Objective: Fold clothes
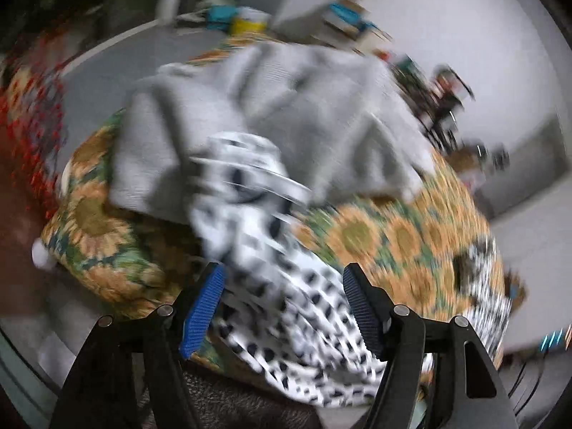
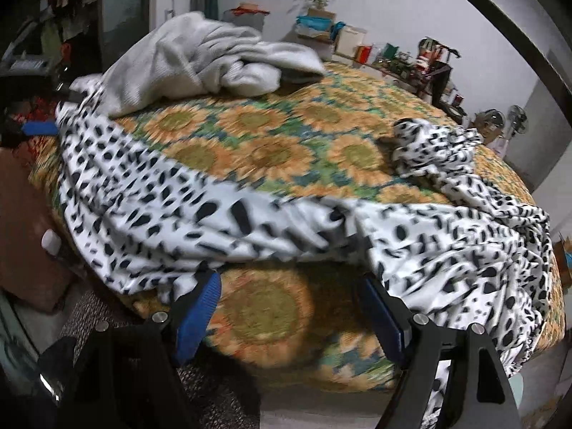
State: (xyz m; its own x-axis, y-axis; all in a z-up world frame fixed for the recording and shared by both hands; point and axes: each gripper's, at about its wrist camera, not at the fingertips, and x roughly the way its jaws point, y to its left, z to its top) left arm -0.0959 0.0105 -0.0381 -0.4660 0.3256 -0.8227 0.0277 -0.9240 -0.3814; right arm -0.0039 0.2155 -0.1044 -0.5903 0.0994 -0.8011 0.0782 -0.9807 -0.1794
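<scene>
Bed with sunflower-print cover fills both wrist views. Left wrist view heavily motion-blurred; right wrist view mostly sharp.

Spotted garment, white with black spots, draped along near edge of bed, stretched from left corner across to right side, bunched into a crumpled heap at far right. Middle section sags over bed edge, just above right gripper.

Grey garment, unfolded and rumpled, heaped at far left part of bed, lying partly over upper end of spotted garment.

Left gripper: fingers spread wide apart, blue pads visible. Spotted garment lies in the gap between them, running up toward grey garment. No pad seen pressing cloth; contact along right finger unclear owing to blur.

Right gripper: fingers wide apart, pointing at side of mattress below hanging cloth. Sunflower cover shows in the gap. Cloth edge drapes over tip of right finger and touches top of left finger; nothing clamped.

Shelf of cluttered items against far wall. Two fans at right, beyond bed.
</scene>
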